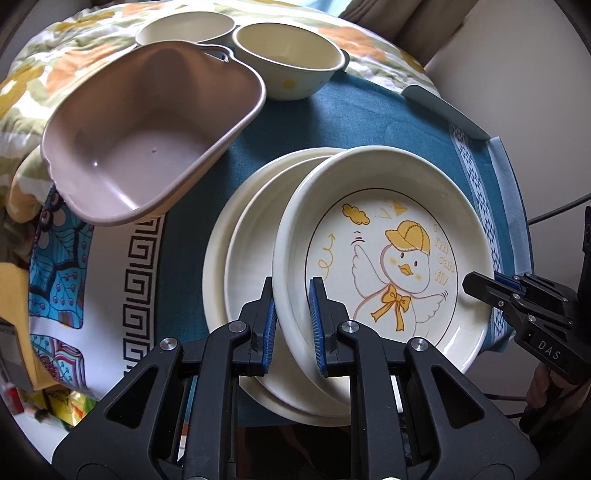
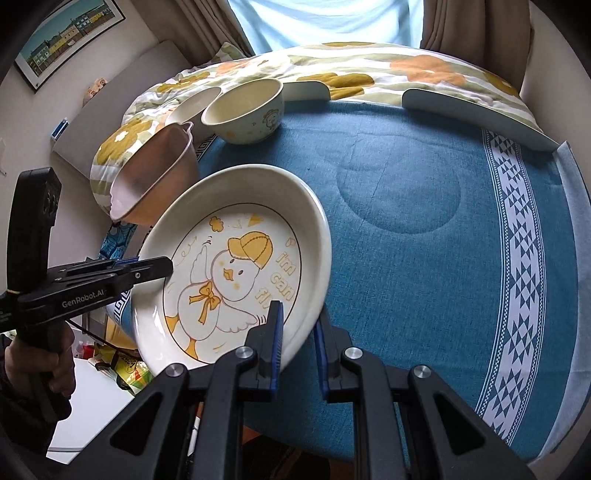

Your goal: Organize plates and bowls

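Observation:
A cream duck-print plate (image 1: 384, 258) is tilted above a stack of two plain cream plates (image 1: 236, 266) on the blue cloth. My left gripper (image 1: 292, 325) is shut on the duck plate's near-left rim. My right gripper (image 2: 299, 343) is shut on its opposite rim; it also shows in the left wrist view (image 1: 480, 286) at the right. The duck plate fills the left of the right wrist view (image 2: 236, 273). Two cream bowls (image 1: 291, 61) (image 1: 184, 31) stand at the back.
A mauve plastic basin (image 1: 147, 133) sits tilted at the left, over the table edge onto a floral quilt (image 1: 33, 96). The blue tablecloth (image 2: 424, 221) spreads to the right. White raised table-edge guards (image 2: 472, 110) stand at the far side.

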Demonstrator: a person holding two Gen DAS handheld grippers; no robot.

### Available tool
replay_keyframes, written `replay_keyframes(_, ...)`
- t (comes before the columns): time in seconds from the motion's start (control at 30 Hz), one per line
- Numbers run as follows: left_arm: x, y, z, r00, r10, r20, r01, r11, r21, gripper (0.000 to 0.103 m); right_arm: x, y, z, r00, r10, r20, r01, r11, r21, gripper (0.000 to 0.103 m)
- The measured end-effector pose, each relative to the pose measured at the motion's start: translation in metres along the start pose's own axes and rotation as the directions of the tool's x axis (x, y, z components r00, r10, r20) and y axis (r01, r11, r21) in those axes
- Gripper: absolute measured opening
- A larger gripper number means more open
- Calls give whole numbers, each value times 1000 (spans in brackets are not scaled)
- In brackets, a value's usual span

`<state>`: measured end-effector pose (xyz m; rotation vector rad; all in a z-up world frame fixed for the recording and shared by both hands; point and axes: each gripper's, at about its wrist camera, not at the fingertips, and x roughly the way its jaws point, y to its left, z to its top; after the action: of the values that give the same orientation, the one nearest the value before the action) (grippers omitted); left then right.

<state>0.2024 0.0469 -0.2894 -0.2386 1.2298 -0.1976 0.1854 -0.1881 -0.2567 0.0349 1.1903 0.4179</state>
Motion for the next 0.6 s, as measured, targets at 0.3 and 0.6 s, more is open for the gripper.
replay_keyframes(0.3,3,-14,0,994,107,5,-107,992,66,14,1,5,3,1000,-30,-2,30,999,-33,14)
replay_keyframes(0.6,2,-23,0,972,231,43,-235,964,127,14,5,10,4,1000,-25,-14,25,999,-31,14)
